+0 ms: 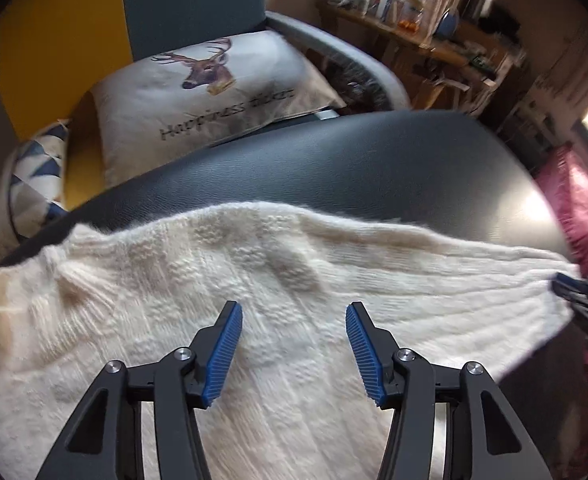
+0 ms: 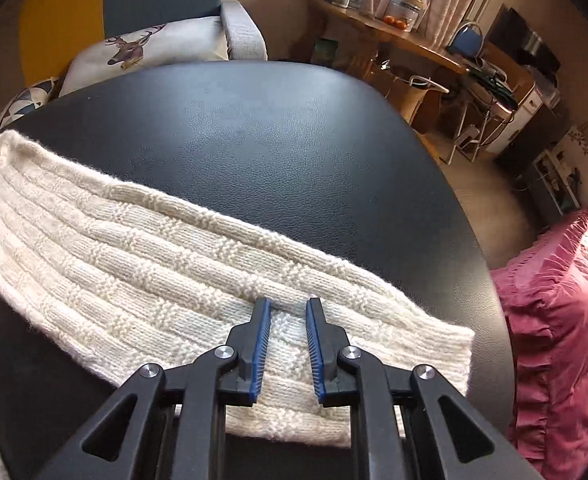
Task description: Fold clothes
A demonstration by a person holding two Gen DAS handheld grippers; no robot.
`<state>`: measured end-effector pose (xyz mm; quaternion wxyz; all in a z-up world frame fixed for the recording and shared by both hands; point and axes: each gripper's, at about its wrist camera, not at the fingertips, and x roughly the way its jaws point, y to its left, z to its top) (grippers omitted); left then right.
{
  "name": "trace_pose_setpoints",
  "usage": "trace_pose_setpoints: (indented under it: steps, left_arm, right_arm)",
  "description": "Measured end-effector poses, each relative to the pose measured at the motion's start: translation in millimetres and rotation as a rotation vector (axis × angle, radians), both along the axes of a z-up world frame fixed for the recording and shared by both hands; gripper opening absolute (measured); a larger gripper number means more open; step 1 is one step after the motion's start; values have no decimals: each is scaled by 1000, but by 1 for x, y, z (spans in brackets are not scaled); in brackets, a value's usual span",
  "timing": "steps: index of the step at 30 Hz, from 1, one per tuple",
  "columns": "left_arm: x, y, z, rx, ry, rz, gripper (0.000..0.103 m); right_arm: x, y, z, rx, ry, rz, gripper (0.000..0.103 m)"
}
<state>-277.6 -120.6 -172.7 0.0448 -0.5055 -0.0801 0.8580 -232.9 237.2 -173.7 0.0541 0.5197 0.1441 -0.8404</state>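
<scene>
the cream knit sweater (image 1: 221,280) lies flat across the near part of the black bench (image 1: 374,168), collar to the left. above its body the left hand-held gripper (image 1: 294,344) hovers released, grasping nothing. further right, at the sleeve (image 2: 173,248), the right hand-held gripper (image 2: 288,344) stands narrowly parted over the cuff end, not clenched. best to pinch both layers squarely before folding the sleeve inward.

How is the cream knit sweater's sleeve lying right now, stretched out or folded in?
Stretched out. The cream ribbed knit sweater's sleeve lies flat and straight across the black leather-textured table, not yet folded over the body.
</scene>
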Motion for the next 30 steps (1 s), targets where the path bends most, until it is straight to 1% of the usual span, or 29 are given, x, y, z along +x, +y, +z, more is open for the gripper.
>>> trace_pose_setpoints:
  steps: [2, 4, 6, 8, 9, 10, 12, 13, 14, 15, 17, 19, 21, 23, 24, 25, 26, 28, 30]
  left_arm:
    - [17, 5, 8, 22, 27, -39, 55]
    - [33, 12, 12, 64, 30, -98, 55]
    - [49, 22, 14, 104, 25, -163, 55]
    - [65, 41, 9, 104, 4, -234, 55]
    - [70, 49, 4, 104, -11, -261, 55]
    - [75, 58, -1, 105, -27, -287, 55]
    - [82, 72, -11, 95, -54, -317, 52]
    - [87, 77, -15, 81, -54, -319, 52]
    - [92, 79, -15, 85, -43, -309, 52]
    - [97, 78, -13, 107, -32, -294, 52]
    - [104, 67, -7, 190, -9, -238, 52]
    - [110, 57, -2, 227, 13, -191, 52]
    - [114, 49, -3, 242, 11, -168, 52]
    - [120, 45, -11, 255, -11, -162, 52]
    - [123, 45, -16, 256, -22, -163, 52]
    - [126, 46, -22, 249, -35, -167, 52]
    - [128, 49, -27, 236, -33, -175, 52]
    - [133, 53, -28, 214, -7, -181, 52]
    - [135, 54, -27, 219, -4, -172, 52]
  right_arm:
    - [-2, -8, -2, 57, 14, 23, 16]
    - [-3, -13, -4, 105, 28, 37, 16]
    - [-4, -15, -4, 123, 27, 36, 17]
    - [-10, -17, -1, 127, 17, 24, 17]
    - [-13, -18, 5, 109, 8, -7, 17]
    - [-13, -21, 14, 64, 16, -20, 17]
    - [-8, -43, 37, -84, 29, 55, 18]
    - [-5, -59, 46, -154, 27, 107, 18]
    - [-1, -79, 55, -202, 29, 161, 18]
    - [-1, -101, 60, -250, 21, 222, 18]
    - [-3, -147, 66, -342, -10, 339, 18]
    - [-3, -183, 61, -376, -54, 396, 18]
    - [-13, -210, 45, -372, -105, 411, 18]
    - [-31, -223, 25, -335, -139, 389, 18]
    - [-38, -228, 15, -301, -150, 370, 18]
    - [-41, -231, 9, -271, -144, 356, 15]
    - [-42, -229, 7, -265, -128, 347, 15]
    - [-46, -222, 6, -270, -101, 328, 15]
    - [-45, -224, 7, -262, -97, 325, 15]
